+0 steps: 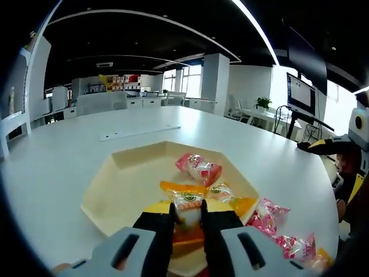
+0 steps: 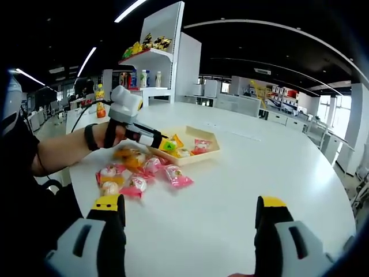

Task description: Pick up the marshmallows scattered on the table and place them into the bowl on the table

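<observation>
Over the bowl (image 1: 132, 190), left gripper (image 1: 187, 216) pinches a marshmallow (image 1: 187, 203); right gripper (image 2: 187, 216) spread.

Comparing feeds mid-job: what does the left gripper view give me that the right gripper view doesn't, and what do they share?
Left gripper view: a close look into the bowl, with the left gripper shut on an orange-wrapped marshmallow over its near edge, and a pink-wrapped one lying inside.

Right gripper view: the right gripper open over bare table, a person's hand holding the left gripper at the bowl, and the loose pile of wrapped marshmallows beside the bowl.

Shared: the bowl, the white table, wrapped marshmallows inside and outside the bowl.
</observation>
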Motion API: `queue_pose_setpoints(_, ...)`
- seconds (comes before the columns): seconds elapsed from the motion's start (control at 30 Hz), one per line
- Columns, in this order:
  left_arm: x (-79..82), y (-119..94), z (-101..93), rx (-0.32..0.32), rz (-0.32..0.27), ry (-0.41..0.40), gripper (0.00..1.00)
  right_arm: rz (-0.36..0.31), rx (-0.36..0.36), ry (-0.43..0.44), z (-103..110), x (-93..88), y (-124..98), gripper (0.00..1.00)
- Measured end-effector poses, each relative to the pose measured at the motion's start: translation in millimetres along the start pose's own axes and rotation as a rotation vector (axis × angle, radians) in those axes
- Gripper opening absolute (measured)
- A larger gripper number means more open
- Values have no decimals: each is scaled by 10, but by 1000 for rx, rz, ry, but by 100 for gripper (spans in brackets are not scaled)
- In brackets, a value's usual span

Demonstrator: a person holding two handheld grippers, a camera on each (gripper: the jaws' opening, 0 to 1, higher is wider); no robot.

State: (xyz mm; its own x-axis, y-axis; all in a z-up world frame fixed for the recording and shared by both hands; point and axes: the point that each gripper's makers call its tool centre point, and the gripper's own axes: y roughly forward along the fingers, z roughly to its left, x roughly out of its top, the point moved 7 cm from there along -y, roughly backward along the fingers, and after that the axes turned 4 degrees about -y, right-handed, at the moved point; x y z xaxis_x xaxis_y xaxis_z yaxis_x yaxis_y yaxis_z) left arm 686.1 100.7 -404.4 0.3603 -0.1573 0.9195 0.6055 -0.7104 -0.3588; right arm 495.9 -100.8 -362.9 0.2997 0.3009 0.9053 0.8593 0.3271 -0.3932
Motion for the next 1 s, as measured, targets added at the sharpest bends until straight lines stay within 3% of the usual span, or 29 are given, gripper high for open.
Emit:
queue_pose_setpoints(0.27, -18, -25, -33, 14, 0, 0, 23, -13, 0, 2, 4, 25, -26, 90)
queue_pose_setpoints(0.53, -5, -46, -64, 21, -8, 48, 38, -18, 9, -3, 38, 36, -45, 91)
queue_pose_setpoints(0.6, 17, -53, -66, 19, -17, 45, 45, -17, 7, -4, 40, 37, -51, 91)
queue_pose_setpoints(0.77, 147, -100, -21, 33, -75, 32, 48, -14, 3, -11, 45, 34, -67, 90)
queue_pose_setpoints(1.0, 266, -235, -50, 47, -126, 81, 67, -11, 2, -10, 59, 34, -80, 90)
